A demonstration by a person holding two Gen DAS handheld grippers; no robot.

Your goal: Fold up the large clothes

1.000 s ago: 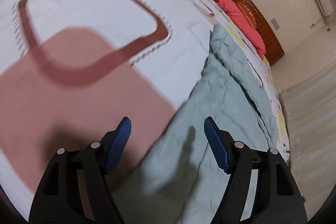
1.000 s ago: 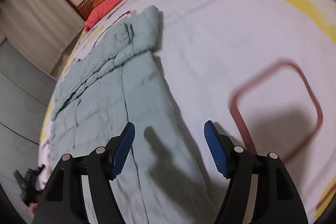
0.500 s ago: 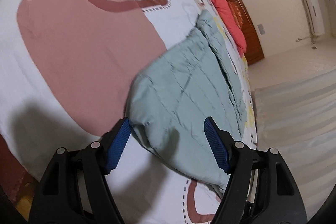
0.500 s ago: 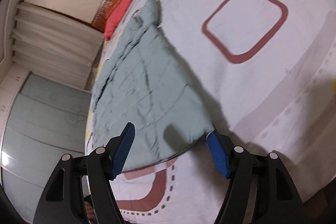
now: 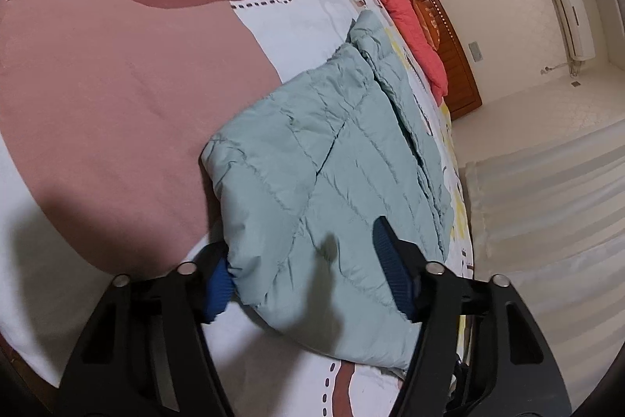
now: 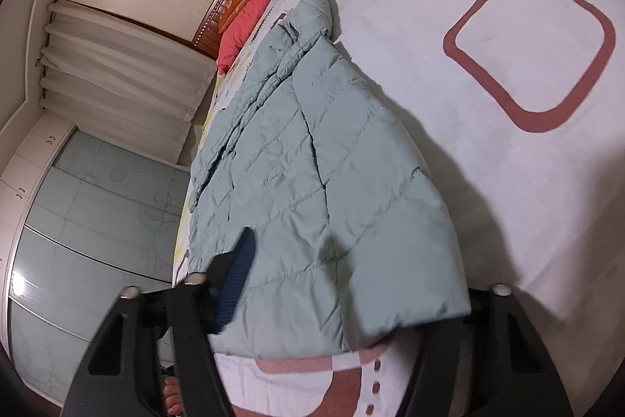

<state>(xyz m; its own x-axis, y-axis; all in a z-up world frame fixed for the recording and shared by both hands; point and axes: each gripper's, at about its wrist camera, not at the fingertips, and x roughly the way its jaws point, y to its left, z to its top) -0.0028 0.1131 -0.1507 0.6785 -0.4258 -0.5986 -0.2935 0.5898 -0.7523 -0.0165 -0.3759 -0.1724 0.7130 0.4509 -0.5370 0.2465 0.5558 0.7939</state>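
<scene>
A pale green quilted jacket (image 5: pixel 332 159) lies lengthwise on the patterned bed sheet (image 5: pixel 97 85), its near hem toward me. My left gripper (image 5: pixel 300 272) is open, its jaws straddling the near left corner of the hem; the left blue pad (image 5: pixel 216 284) is partly under the fabric. The jacket also shows in the right wrist view (image 6: pixel 312 182). My right gripper (image 6: pixel 343 299) is open and straddles the near right corner; its right pad is hidden under the cloth, its left pad (image 6: pixel 238 272) rests over it.
A red pillow (image 5: pixel 414 26) lies against the wooden headboard (image 5: pixel 449 38) at the far end. Curtains (image 6: pixel 129 77) and a glass-fronted wardrobe (image 6: pixel 90 241) stand beside the bed. The sheet (image 6: pixel 508 45) stretches wide to the jacket's right.
Both grippers have pulled back down the jacket toward the foot of the bed and now straddle its near hem corners. Both stay open.
</scene>
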